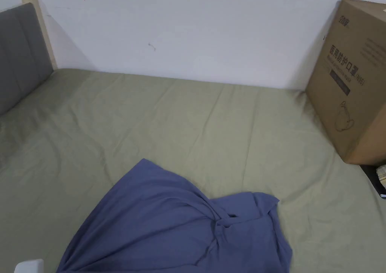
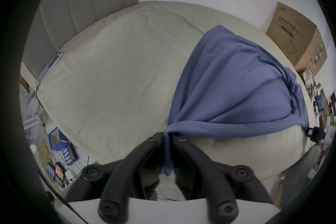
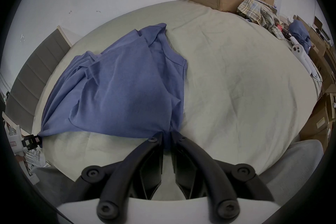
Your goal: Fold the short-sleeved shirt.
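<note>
Head view first: the blue short-sleeved shirt [image 1: 177, 221] lies rumpled on the olive bed [image 1: 188, 126] at about six o'clock, with a cardboard box [image 1: 354, 81] against the wall at three o'clock. Left gripper view now: the left gripper [image 2: 168, 138] has its jaws closed tight on a bunched corner of the hem, cloth trailing down between them, and the edge runs taut toward three o'clock, where the other gripper holds the far corner. Right gripper view: the right gripper [image 3: 166, 137] is likewise clamped on its own corner, the shirt fanning away toward eleven o'clock. Both corners pinched and pulled apart, likely to stretch the hem straight so the shirt can be laid flat before any fold.
</note>
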The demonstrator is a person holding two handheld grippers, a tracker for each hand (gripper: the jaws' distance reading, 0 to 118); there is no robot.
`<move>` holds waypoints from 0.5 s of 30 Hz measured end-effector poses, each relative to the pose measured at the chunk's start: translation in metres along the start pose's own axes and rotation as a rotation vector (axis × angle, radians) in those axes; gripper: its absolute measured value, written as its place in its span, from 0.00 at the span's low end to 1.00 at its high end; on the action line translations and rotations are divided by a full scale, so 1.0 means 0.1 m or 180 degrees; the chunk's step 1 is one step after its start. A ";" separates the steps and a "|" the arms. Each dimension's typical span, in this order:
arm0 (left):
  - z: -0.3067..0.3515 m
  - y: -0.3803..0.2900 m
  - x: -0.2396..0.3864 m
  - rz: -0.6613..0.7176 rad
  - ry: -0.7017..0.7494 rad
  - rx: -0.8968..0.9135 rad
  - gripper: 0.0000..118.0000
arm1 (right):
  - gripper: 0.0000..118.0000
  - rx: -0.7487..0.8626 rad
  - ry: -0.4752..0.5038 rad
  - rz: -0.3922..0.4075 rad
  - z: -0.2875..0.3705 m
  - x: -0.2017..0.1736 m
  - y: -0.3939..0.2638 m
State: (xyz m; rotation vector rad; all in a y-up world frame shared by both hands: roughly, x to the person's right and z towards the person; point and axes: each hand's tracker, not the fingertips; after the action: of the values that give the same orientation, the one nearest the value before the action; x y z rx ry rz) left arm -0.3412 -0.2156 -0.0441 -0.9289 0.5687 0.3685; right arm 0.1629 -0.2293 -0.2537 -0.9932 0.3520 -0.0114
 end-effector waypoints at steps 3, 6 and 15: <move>0.17 0.13 0.01 0.0327 -0.0130 -0.0049 0.67 | 0.54 0.0061 0.0009 0.0172 0.23 -0.10 0.13; 0.57 0.31 0.09 0.0448 -0.0586 0.0504 0.87 | 0.75 0.0711 0.0042 0.0262 0.63 -0.16 0.38; 1.57 0.82 0.62 0.0015 -0.0688 0.1952 0.87 | 0.75 0.2041 -0.0219 0.0580 1.78 -0.42 0.93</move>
State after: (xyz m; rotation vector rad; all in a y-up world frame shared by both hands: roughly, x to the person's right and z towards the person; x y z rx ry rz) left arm -0.2883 -0.0367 -0.0608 -0.2931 0.4452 0.2693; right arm 0.1623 -0.0250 -0.2304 -0.3245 0.3436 0.0713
